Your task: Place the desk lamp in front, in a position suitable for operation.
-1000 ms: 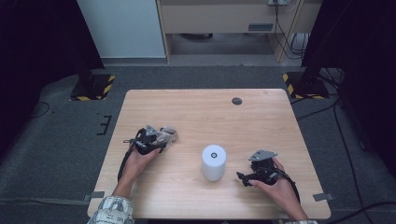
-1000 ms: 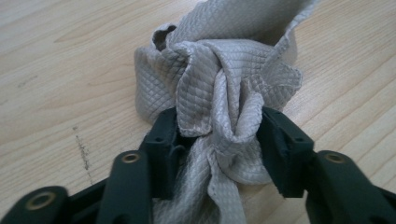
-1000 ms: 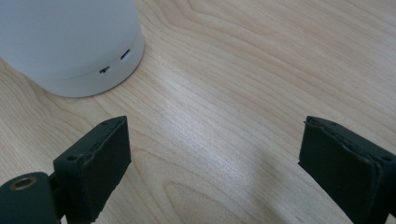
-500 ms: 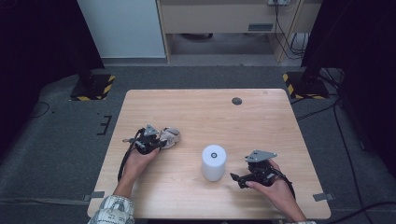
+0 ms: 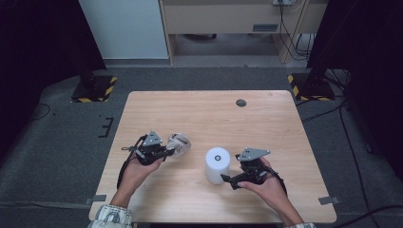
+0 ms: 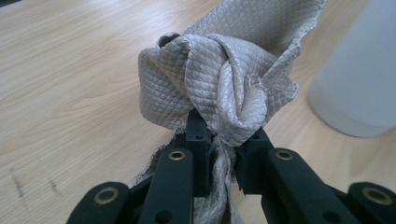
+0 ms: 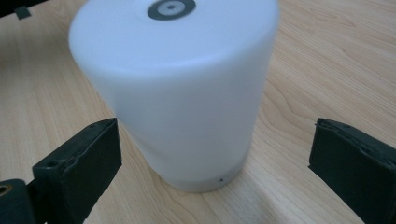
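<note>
Left gripper (image 5: 167,151) clamped on bunched grey quilted cloth (image 5: 179,143), held just above light wooden table (image 5: 190,109) left of centre. Right gripper (image 5: 228,179) jaws wide apart, flanking w/o touching upright white plastic cylinder (image 5: 217,165) mid-table, front edge near. Far half open except small dark round disc (image 5: 241,102), prob. a grommet.

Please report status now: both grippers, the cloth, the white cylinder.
Left gripper shut on cloth. Right gripper open, jaws either side of white cylinder, not touching. Cylinder upright on table. Nothing between.
</note>
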